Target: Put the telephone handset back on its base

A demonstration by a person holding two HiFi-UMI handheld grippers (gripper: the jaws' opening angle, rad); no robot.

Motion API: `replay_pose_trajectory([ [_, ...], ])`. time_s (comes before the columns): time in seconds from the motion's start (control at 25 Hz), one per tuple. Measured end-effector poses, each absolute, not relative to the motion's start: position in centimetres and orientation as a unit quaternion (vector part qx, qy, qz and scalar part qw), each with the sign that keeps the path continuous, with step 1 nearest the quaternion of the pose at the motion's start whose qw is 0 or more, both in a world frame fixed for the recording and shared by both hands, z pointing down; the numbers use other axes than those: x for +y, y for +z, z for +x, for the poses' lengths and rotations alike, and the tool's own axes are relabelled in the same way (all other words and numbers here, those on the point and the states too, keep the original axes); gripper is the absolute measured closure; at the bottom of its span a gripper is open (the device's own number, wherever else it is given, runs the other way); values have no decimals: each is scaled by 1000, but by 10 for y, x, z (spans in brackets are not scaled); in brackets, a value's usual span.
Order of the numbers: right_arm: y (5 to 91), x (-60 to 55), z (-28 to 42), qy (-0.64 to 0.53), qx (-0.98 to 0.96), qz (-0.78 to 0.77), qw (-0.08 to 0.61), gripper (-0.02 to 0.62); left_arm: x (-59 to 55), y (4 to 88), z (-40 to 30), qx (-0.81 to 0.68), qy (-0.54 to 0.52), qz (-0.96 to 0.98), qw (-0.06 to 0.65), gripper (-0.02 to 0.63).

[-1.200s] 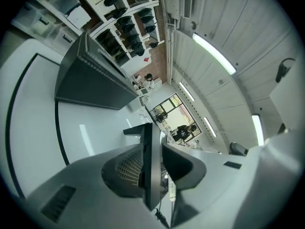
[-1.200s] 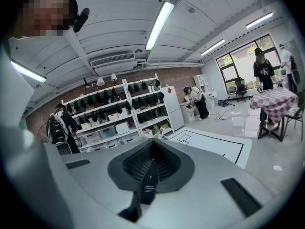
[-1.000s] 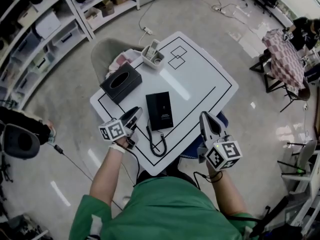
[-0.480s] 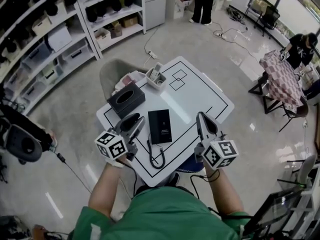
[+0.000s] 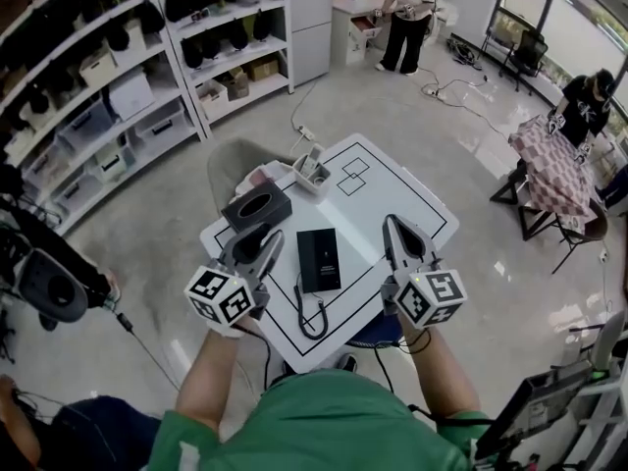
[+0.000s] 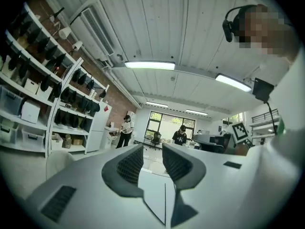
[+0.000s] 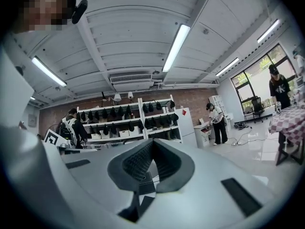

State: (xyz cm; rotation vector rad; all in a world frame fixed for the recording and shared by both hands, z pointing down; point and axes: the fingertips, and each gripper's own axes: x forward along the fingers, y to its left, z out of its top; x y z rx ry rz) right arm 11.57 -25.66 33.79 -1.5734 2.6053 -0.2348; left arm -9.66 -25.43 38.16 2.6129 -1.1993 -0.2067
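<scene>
Two tongs hang above the near edge of the white worktop (image 5: 397, 186), both tilted up toward the room. The left tongs (image 5: 257, 235) stand a little apart, with a narrow gap between the ribbed pads and nothing in it. The right tongs (image 5: 395, 226) have their tips brought together and grip nothing either. The pale handset (image 5: 313, 157) stands upright in its white base (image 5: 310, 179) at the worktop's far-left edge (it is small in the head view, so how it seats cannot be judged closely), well apart from both tongs. Between the tongs lies a flat black box (image 5: 319, 259), with a black cord (image 5: 312, 312) looping from it toward the near edge. A black tissue box (image 5: 257, 205) sits just beyond the left tongs. Shelving (image 5: 128, 86) lines the room's left side.
</scene>
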Motion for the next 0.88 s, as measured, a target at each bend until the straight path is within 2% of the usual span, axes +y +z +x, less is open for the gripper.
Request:
replay_pose_trajectory([
  [0.16,325,-251,110,-64,854,-515,40,574,-243,359,-96,-419,-66,901,90,469],
  [0.88,298,-248,114,-17,848,-528,34,574,-242,324,-88,-445,-39,895,3,469],
])
